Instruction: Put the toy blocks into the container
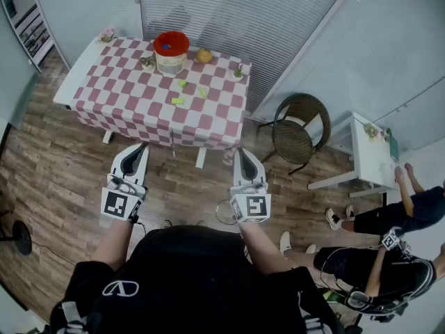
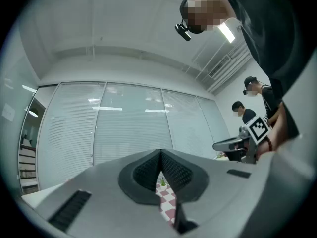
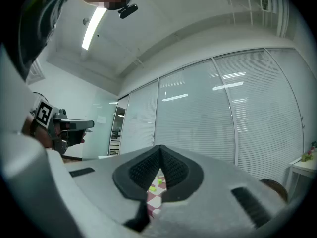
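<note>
Head view looks steeply down on a person standing on a wooden floor, well apart from a worktop (image 1: 90, 99) covered in a red-and-white checked cloth. Three small yellow-green toy blocks (image 1: 178, 101) lie loose near the middle of the cloth. The container (image 1: 171, 61), a pale tub with a red top, stands behind them toward the far edge, with something blue showing at its top. A round orange thing (image 1: 203, 56) sits just beside the tub. A round-backed chair (image 1: 299, 125) stands off the worktop's right end.

Both arms are held out in front of the body, short of the worktop. The left tool (image 1: 140, 149) has its jaws together at the tips with nothing between them; only a sliver of checked cloth shows through the gap below. The right tool (image 1: 242, 154) is likewise closed and empty, and in the right gripper view the blocks appear far off, past its jaws.

No block has been reached yet, so this looks like the very start: the approach. The next move calls for stepping up to the worktop, spreading one tool's jaws, and lowering them around a single block. The blocks are small and lie close together, so the jaws should straddle one without nudging its neighbours.
</note>
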`<state>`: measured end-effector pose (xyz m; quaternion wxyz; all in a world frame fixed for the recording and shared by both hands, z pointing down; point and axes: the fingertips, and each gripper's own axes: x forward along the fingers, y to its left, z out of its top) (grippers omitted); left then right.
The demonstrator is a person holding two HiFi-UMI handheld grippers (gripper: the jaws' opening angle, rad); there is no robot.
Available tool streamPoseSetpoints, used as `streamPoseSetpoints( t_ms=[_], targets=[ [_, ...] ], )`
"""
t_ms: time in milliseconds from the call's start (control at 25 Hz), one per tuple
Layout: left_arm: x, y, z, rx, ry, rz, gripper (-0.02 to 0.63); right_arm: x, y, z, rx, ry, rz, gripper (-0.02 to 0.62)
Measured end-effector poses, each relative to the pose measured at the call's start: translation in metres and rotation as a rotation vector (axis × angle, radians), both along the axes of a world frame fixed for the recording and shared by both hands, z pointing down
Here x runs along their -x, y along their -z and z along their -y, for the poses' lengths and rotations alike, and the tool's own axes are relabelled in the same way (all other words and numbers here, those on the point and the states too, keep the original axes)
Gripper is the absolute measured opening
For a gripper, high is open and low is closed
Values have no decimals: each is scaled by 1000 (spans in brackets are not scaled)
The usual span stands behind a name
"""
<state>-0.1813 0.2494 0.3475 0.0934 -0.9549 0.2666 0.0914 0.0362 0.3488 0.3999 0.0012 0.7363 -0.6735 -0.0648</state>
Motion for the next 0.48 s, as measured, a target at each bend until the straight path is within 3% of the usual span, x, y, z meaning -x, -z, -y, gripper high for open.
streamPoseSetpoints(
  t_ms=[480],
  targets=[
    [-4, -4, 0, 1, -1, 4, 5, -2, 3, 2, -23, 9, 32, -2]
  ],
)
